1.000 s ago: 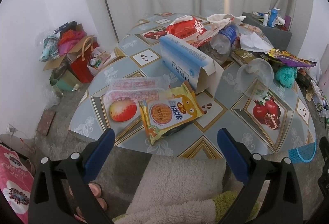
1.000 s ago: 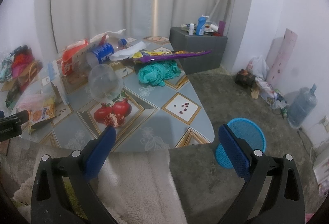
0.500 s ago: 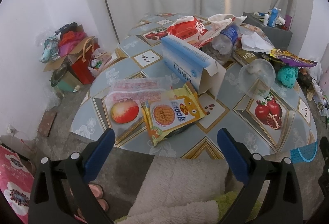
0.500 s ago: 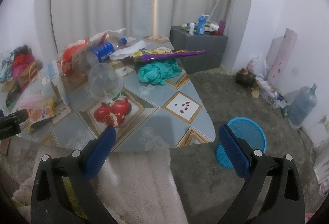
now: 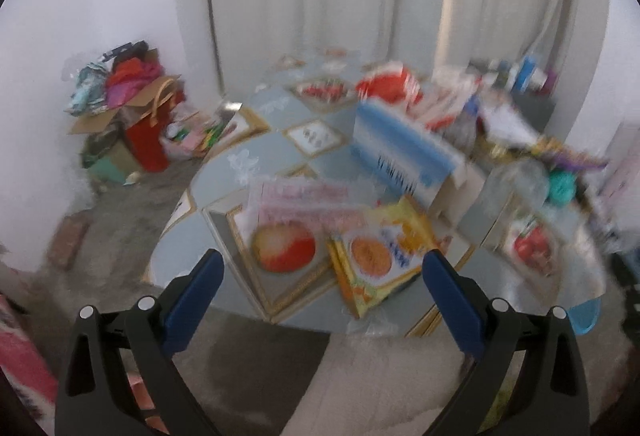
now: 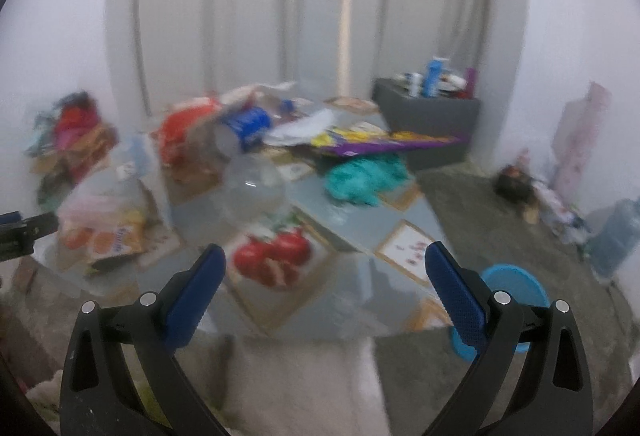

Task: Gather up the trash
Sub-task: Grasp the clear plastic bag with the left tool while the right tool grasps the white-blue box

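Both views are motion-blurred. A low table [image 5: 224, 180] carries litter: a yellow snack packet [image 5: 380, 256], a clear bag with a red fruit print [image 5: 292, 232], an open blue-and-white carton [image 5: 404, 152], a red bag [image 5: 388, 84], a clear cup [image 6: 252, 188], a plastic bottle [image 6: 244, 124], a purple wrapper [image 6: 376, 146] and a teal bag [image 6: 364, 176]. My left gripper [image 5: 320, 268] is open and empty above the table's near edge, facing the snack packet. My right gripper [image 6: 324, 268] is open and empty above the table's near right part.
A blue basket [image 6: 516, 288] stands on the floor right of the table. A grey cabinet [image 6: 428, 120] with bottles is at the back right. Boxes and bags [image 5: 128, 112] are piled by the left wall. A shaggy rug [image 5: 380, 388] lies under the grippers.
Both grippers have swung quickly to the left, blurring the views. The table contents have shifted right in both views. Nothing was picked up; both grippers stay open.
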`<state>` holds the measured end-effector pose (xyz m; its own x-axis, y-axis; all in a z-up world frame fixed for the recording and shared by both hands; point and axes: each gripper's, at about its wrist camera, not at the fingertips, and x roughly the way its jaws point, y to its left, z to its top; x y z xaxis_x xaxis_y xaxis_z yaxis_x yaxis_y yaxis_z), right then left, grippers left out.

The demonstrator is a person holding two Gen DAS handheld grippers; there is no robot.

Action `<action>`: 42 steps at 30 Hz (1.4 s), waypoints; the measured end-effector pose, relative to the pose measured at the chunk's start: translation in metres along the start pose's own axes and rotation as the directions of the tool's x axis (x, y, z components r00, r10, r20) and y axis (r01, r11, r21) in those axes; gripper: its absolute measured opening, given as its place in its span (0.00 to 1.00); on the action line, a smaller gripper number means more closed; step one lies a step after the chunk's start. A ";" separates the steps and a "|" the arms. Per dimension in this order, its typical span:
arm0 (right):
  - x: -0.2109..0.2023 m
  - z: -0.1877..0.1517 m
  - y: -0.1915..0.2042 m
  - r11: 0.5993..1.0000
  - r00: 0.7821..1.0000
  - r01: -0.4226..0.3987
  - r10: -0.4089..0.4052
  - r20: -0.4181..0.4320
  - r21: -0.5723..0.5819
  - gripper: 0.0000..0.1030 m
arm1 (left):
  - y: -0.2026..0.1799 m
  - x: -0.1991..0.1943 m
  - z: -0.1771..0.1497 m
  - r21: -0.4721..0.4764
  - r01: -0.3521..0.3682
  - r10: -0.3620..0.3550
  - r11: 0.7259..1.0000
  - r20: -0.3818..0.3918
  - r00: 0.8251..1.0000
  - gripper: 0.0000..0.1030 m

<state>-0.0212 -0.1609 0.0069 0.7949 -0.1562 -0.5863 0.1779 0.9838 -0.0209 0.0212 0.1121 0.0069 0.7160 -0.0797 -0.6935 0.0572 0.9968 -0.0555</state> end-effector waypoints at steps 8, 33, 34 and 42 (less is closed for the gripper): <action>0.017 0.019 0.032 0.991 0.992 -0.124 0.125 0.026 -0.041 0.92 | 0.028 0.011 0.007 -0.045 -0.050 0.049 0.998 -0.005 0.999 0.95; 0.095 0.051 0.124 0.908 0.931 -0.362 0.362 -0.042 -0.213 0.76 | 0.067 0.086 0.025 -0.226 0.107 -0.141 0.968 -0.144 0.979 0.67; 0.096 0.052 0.126 0.905 0.929 -0.367 0.367 -0.043 -0.216 0.76 | 0.068 0.089 0.025 -0.227 0.103 -0.141 0.968 -0.155 0.978 0.66; 0.109 0.053 0.136 0.894 0.920 -0.392 0.384 -0.079 -0.217 0.69 | 0.068 0.111 0.032 -0.238 0.065 -0.114 0.969 -0.200 0.973 0.51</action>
<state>0.1207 -0.0484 -0.0169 0.7540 0.2413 -0.6110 -0.2784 0.9598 0.0355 0.1268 0.1710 -0.0509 0.5512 -0.1915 -0.8121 -0.0639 0.9608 -0.2699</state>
